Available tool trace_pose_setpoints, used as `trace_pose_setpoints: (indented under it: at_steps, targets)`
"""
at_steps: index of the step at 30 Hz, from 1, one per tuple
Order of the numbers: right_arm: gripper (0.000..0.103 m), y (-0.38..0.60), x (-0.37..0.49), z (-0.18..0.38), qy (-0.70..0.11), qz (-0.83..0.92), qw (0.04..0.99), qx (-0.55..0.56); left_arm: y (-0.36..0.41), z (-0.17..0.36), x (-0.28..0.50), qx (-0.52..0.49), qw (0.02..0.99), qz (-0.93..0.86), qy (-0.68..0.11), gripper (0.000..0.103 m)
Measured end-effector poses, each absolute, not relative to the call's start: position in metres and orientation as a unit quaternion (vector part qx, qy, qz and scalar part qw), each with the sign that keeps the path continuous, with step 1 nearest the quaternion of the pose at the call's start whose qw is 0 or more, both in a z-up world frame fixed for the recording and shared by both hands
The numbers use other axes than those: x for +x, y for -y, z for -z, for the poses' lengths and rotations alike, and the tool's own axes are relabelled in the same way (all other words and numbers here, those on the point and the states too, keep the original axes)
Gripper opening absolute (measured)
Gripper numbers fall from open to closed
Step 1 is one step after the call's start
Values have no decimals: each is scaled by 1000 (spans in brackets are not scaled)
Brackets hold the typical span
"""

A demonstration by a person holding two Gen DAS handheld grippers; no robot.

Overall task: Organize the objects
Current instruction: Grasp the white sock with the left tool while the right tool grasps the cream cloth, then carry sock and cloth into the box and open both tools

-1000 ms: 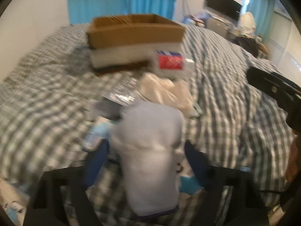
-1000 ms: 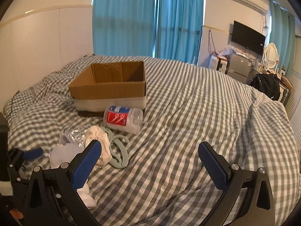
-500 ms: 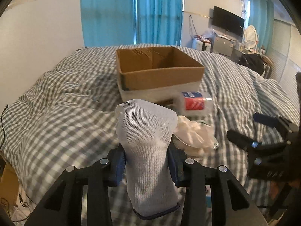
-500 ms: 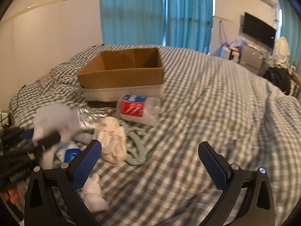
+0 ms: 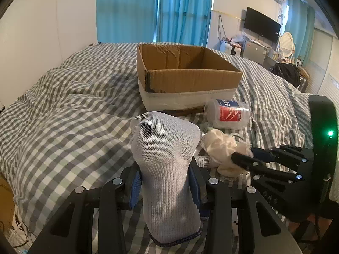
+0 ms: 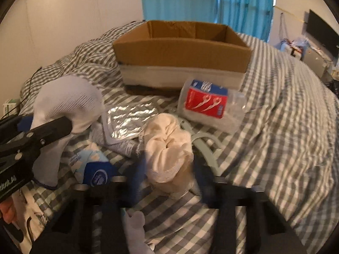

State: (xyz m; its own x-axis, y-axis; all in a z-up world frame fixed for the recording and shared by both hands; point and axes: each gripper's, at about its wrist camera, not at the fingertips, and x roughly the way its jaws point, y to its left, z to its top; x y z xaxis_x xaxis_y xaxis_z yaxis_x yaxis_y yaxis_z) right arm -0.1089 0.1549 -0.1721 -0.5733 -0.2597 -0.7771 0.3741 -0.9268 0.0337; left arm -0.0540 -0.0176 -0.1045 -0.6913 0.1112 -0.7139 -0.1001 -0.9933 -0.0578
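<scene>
My left gripper (image 5: 165,182) is shut on a white mesh sock (image 5: 167,169) and holds it upright above the bed; the sock also shows in the right wrist view (image 6: 65,110). My right gripper (image 6: 169,175) has its blurred blue pads on either side of a crumpled cream cloth (image 6: 169,148), closing on it. The cloth shows in the left wrist view (image 5: 220,148) with the right gripper's fingers reaching it from the right. An open cardboard box (image 5: 186,74) stands behind the pile.
A clear jar with a red label (image 6: 207,103) lies on its side before the box (image 6: 182,50). Silver foil packaging (image 6: 125,122), a blue-and-white packet (image 6: 93,167) and a pale green hanger (image 6: 205,148) lie on the checked bedspread (image 5: 63,116).
My left gripper lifted the sock and raised its view toward the box. My right gripper dropped down and left onto the cream cloth and narrowed from wide open.
</scene>
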Motion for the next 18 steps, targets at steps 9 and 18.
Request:
trace_pose_setpoints:
  at_steps: [9, 18]
  targets:
    - [10, -175, -90, 142, -54, 905, 171, 386, 13, 78, -41, -363, 64, -930, 9, 40]
    - [10, -186, -72, 54, -70, 937, 173, 295, 7, 10, -64, -313, 85, -946, 24, 40]
